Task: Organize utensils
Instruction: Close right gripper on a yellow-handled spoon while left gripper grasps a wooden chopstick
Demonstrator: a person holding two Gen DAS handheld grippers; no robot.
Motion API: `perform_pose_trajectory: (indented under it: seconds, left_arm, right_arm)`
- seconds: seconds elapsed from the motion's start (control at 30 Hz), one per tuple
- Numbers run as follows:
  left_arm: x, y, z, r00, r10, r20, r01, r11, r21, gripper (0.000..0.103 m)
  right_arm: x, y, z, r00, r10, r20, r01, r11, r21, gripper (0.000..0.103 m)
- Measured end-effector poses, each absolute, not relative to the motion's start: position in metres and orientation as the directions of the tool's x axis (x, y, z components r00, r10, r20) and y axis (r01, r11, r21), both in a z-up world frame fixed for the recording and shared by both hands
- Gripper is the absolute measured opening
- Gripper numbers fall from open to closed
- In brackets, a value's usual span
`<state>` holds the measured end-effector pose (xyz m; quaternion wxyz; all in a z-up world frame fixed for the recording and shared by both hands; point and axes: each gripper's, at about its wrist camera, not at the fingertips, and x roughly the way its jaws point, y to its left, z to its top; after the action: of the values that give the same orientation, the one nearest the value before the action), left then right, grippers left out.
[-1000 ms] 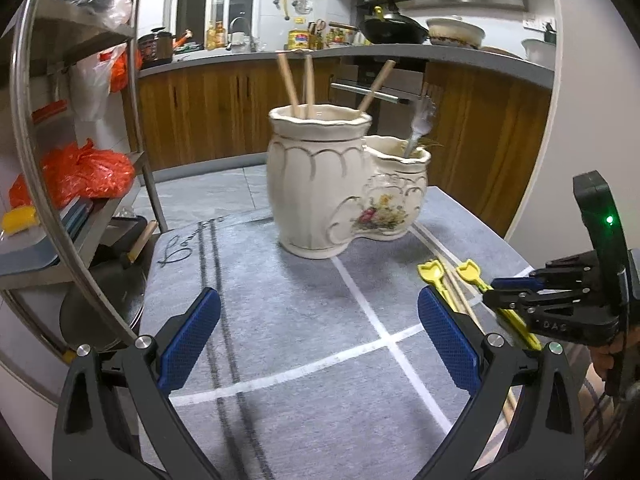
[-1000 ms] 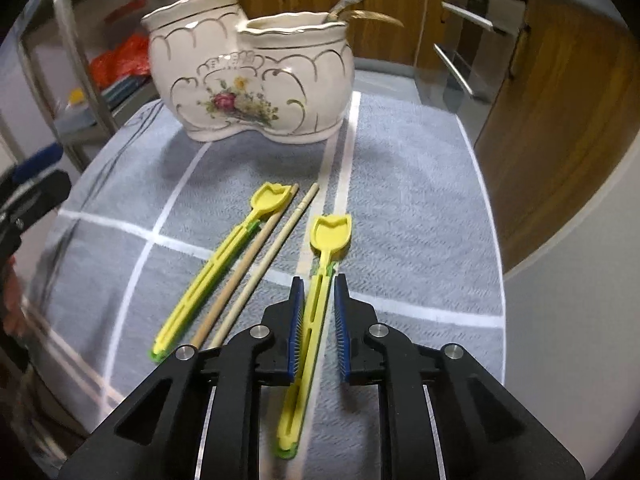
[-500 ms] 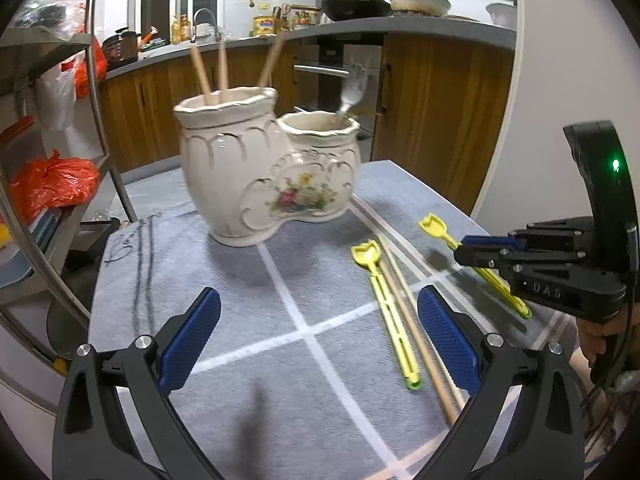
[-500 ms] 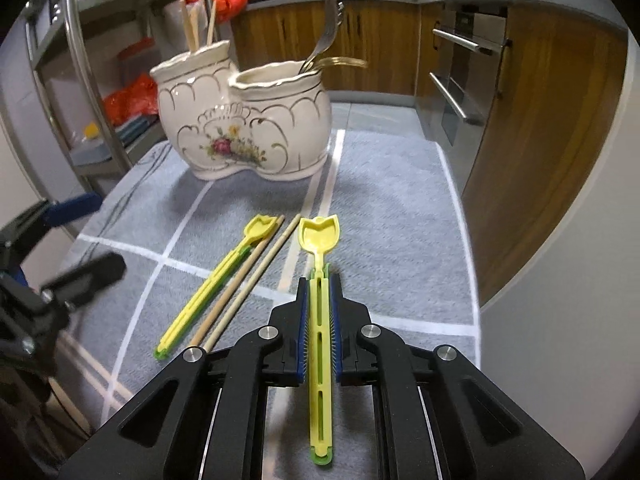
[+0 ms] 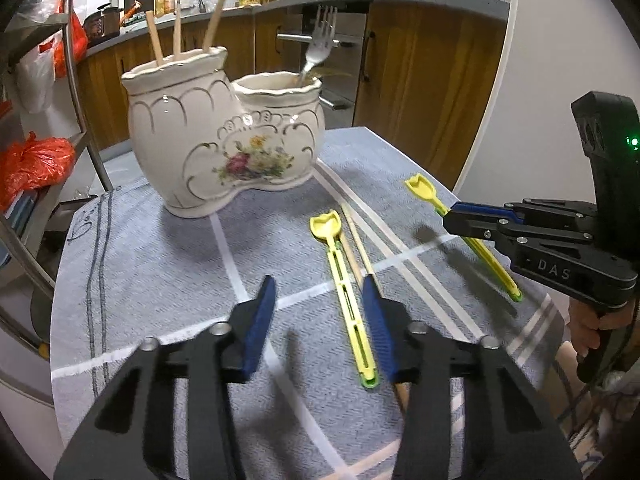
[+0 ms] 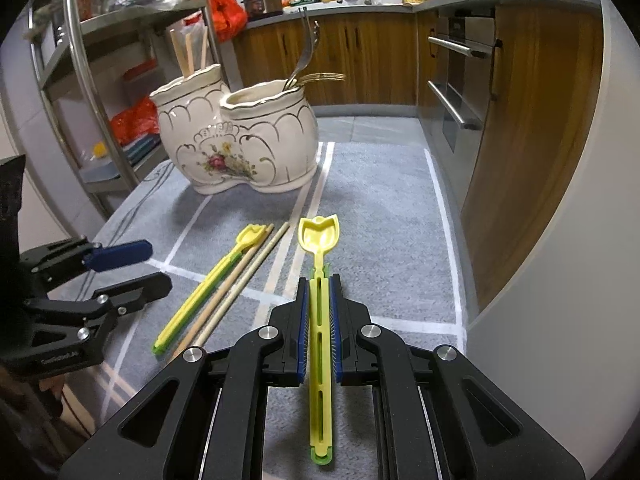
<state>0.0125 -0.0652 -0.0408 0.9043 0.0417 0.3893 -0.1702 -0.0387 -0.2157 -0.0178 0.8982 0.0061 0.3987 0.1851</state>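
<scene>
My right gripper [image 6: 319, 320] is shut on a yellow plastic scoop [image 6: 319, 236] and holds it lifted above the grey mat; it also shows in the left wrist view [image 5: 452, 216]. A second yellow scoop [image 5: 348, 280] and two wooden chopsticks [image 5: 360, 256] lie on the mat. My left gripper [image 5: 320, 312] is open and hovers over that scoop's handle end. The white double ceramic holder [image 5: 224, 148] stands at the back, chopsticks in its taller pot and a fork [image 5: 318, 52] in the shorter one.
The grey mat [image 5: 160, 264] covers a small table whose right edge drops off beside a wooden cabinet [image 6: 532, 120]. A metal rack [image 5: 76, 80] with orange bags stands at the left. A kitchen counter runs along the back.
My right gripper has closed on the yellow scoop and lifted it off the mat. My left gripper has narrowed its jaws and moved right over the other scoop and chopsticks.
</scene>
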Motion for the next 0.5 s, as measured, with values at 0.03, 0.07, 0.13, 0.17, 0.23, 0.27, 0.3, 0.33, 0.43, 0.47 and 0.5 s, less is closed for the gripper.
perform_pose_trajectory:
  seconds: [0.03, 0.07, 0.13, 0.17, 0.23, 0.27, 0.3, 0.33, 0.43, 0.47, 0.5]
  left_arm:
    - [0.012, -0.067, -0.041, 0.635, -0.274, -0.723, 0.343, 0.938, -0.055, 0.034]
    - [0.012, -0.069, -0.042, 0.628, -0.275, -0.728, 0.349, 0.936, -0.053, 0.031]
    - [0.011, -0.074, -0.044, 0.619, -0.274, -0.736, 0.361, 0.932, -0.044, 0.026]
    - [0.011, -0.075, -0.045, 0.617, -0.271, -0.739, 0.363, 0.931, -0.039, 0.025]
    - [0.011, -0.076, -0.047, 0.608, -0.269, -0.747, 0.363, 0.931, -0.041, 0.025]
    - [0.011, -0.076, -0.046, 0.599, -0.29, -0.746, 0.362, 0.929, -0.07, 0.025]
    - [0.012, -0.076, -0.045, 0.597, -0.302, -0.743, 0.365, 0.927, -0.084, 0.025]
    - [0.011, -0.078, -0.043, 0.599, -0.31, -0.738, 0.371, 0.925, -0.088, 0.025]
    - [0.007, -0.088, -0.039, 0.599, -0.323, -0.733, 0.405, 0.912, -0.07, 0.024]
    - [0.007, -0.092, -0.039, 0.591, -0.325, -0.738, 0.413, 0.908, -0.069, 0.021]
    - [0.007, -0.096, -0.041, 0.585, -0.319, -0.745, 0.417, 0.907, -0.061, 0.017]
  right_arm:
    - [-0.039, -0.217, -0.018, 0.615, 0.339, -0.712, -0.328, 0.931, 0.16, 0.011]
    - [-0.039, -0.217, -0.018, 0.616, 0.341, -0.71, -0.328, 0.931, 0.162, 0.011]
    - [-0.038, -0.219, -0.019, 0.616, 0.346, -0.708, -0.328, 0.929, 0.168, 0.011]
    - [-0.038, -0.219, -0.019, 0.616, 0.347, -0.707, -0.328, 0.929, 0.17, 0.011]
    - [-0.038, -0.22, -0.019, 0.616, 0.351, -0.705, -0.329, 0.928, 0.175, 0.011]
    - [-0.038, -0.221, -0.019, 0.616, 0.353, -0.704, -0.329, 0.928, 0.177, 0.011]
    - [-0.038, -0.221, -0.02, 0.615, 0.355, -0.704, -0.33, 0.927, 0.179, 0.011]
    - [-0.038, -0.221, -0.02, 0.614, 0.357, -0.704, -0.33, 0.926, 0.181, 0.011]
    - [-0.038, -0.221, -0.022, 0.61, 0.361, -0.705, -0.332, 0.925, 0.186, 0.011]
    - [-0.038, -0.221, -0.022, 0.61, 0.361, -0.705, -0.332, 0.925, 0.187, 0.011]
    - [-0.038, -0.221, -0.022, 0.61, 0.363, -0.704, -0.333, 0.924, 0.188, 0.011]
